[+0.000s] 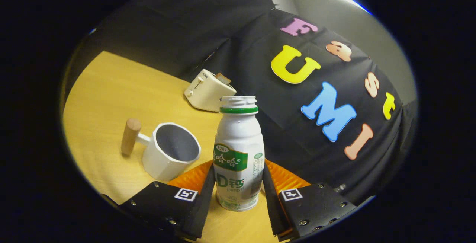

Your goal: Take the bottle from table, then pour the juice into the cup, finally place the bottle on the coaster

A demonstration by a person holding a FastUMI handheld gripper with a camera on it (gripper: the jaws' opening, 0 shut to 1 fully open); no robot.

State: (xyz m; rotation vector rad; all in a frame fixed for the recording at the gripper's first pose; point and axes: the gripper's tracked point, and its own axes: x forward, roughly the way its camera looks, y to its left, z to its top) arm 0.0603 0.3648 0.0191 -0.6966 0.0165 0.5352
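The wooden table (111,86) spreads out ahead of me and to the left, with the booth's black cloth wall (186,23) rising behind it and down the right side. Far across the table, close to the wall, sits a cream toaster (206,91) with a slice of toast (223,77) poking out of its slot. Nearer, left of centre, stands the white cup (171,155), its mouth open toward me and its wooden handle (130,136) sticking out to the left.

The bottle (238,153) stands upright between my gripper (238,181) fingers, white with a green ring under its uncapped neck and a green label on the front. It sits just right of the cup, near it but not touching. My fingers flank the lower half of the bottle, one on each side, closed in narrow around it. Both appear to meet its sides, though I cannot tell for certain that they press on it.
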